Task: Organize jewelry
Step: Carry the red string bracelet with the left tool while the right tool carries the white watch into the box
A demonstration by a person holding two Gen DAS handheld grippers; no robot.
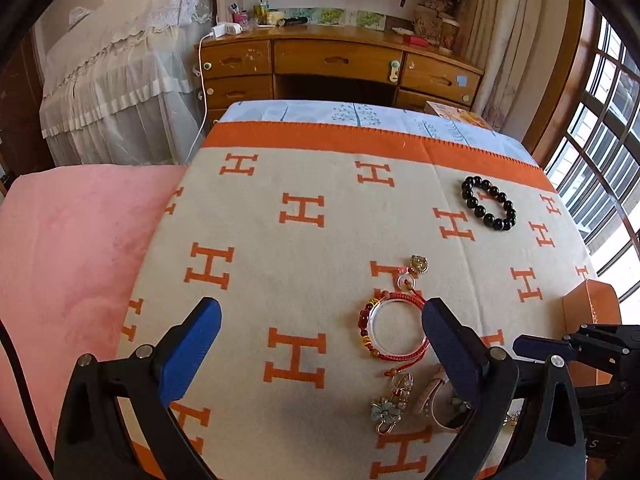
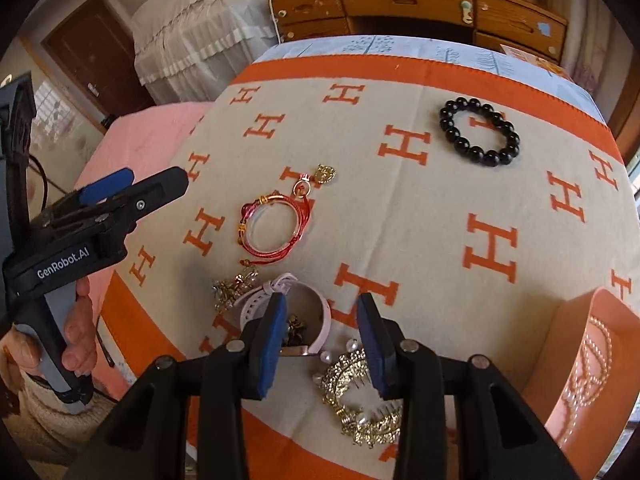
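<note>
Jewelry lies on a beige blanket (image 1: 320,220) with orange H marks. A black bead bracelet (image 1: 488,204) (image 2: 480,134) sits far right. Nearer lie a red cord bracelet with a clear ring (image 1: 394,332) (image 2: 276,222), a flower brooch (image 1: 386,412), a pink watch strap (image 1: 434,396) (image 2: 288,304) and a gold pearl hair comb (image 2: 360,392). My left gripper (image 1: 320,312) (image 2: 156,180) stands wide open, its right pad beside the red bracelet. My right gripper (image 2: 324,312) (image 1: 532,346) hovers open over the strap's right edge and the comb, gripping nothing.
An orange box (image 2: 580,320) (image 1: 592,312) holding a pearl necklace (image 2: 588,368) stands at the blanket's right edge. A pink cushion (image 1: 80,248) lies to the left. A wooden desk (image 1: 340,60) stands beyond the bed and a window (image 1: 600,140) on the right.
</note>
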